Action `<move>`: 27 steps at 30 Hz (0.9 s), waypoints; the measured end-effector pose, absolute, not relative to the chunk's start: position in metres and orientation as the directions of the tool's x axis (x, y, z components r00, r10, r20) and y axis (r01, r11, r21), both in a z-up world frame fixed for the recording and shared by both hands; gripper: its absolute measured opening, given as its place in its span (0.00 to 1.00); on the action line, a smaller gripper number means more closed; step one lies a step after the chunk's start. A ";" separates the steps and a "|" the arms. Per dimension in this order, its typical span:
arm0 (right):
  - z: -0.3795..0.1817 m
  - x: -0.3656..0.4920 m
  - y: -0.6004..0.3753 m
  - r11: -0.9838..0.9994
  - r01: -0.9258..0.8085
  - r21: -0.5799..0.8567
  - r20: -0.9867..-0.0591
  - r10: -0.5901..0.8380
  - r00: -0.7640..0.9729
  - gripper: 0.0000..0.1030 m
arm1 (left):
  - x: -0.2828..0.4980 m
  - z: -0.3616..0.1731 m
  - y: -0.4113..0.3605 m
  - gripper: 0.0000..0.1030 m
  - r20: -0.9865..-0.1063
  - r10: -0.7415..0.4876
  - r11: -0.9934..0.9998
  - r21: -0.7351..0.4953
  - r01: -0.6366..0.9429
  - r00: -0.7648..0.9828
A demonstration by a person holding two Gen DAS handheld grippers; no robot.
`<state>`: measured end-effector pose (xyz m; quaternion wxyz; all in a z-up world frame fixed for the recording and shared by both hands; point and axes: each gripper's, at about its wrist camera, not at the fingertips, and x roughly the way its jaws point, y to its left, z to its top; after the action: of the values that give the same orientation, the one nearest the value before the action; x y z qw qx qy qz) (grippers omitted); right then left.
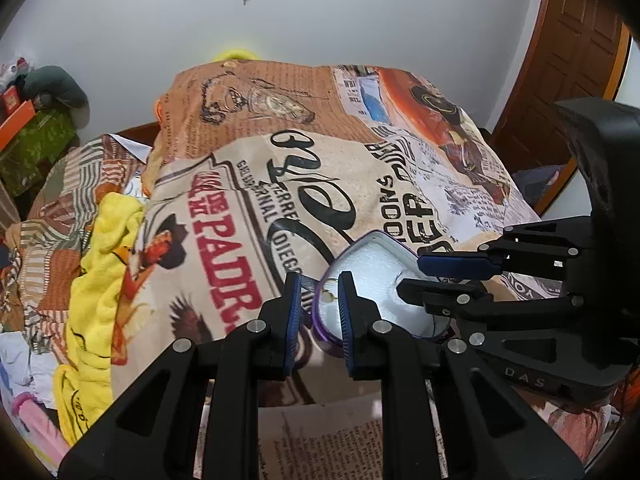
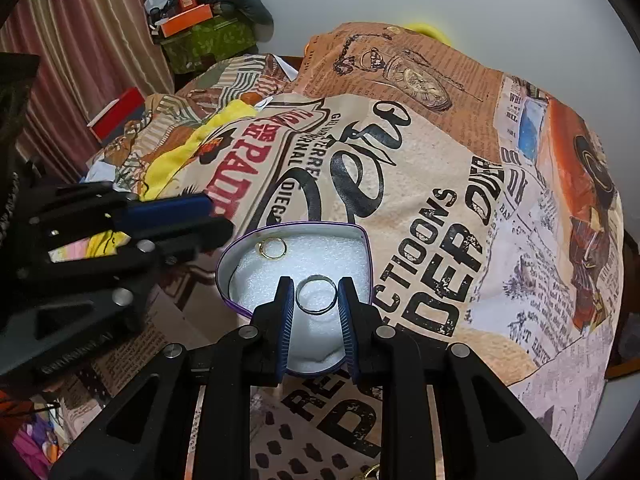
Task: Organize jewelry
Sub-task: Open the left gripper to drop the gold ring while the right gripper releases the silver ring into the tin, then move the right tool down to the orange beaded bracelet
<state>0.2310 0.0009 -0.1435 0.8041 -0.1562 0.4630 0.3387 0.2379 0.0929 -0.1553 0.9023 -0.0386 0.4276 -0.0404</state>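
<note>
A heart-shaped purple tin [image 2: 362, 236] with white foam inside lies on the printed blanket. A gold ring [image 2: 272, 248] rests on the foam at its far left. My right gripper [image 2: 316, 294] is shut on a silver ring [image 2: 316, 294] and holds it just above the foam. In the left wrist view, my left gripper [image 1: 319, 292] is open at the tin's [image 1: 376, 240] left rim, one finger on each side of the rim. The gold ring [image 1: 330, 295] shows between its fingers. The right gripper [image 1: 436, 276] reaches in from the right over the foam.
The tin sits on a newspaper-print blanket [image 2: 420, 184] heaped over the bed. Yellow cloth [image 1: 100, 280] and loose clothes lie to the left. Boxes and a green case [image 2: 208, 40] stand by the curtain. A wooden door [image 1: 568, 60] is at the right.
</note>
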 end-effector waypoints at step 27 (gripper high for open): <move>-0.082 0.193 -0.077 0.829 -0.555 0.064 -0.775 0.392 0.496 0.40 | 0.182 -0.105 0.063 0.39 -0.723 -0.112 0.993 -0.100 0.057 0.682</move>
<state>0.1929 -0.0769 -0.0824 0.8594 -0.0974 0.4194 0.2756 0.1825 0.0634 -0.1051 0.9163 -0.0348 0.3962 -0.0461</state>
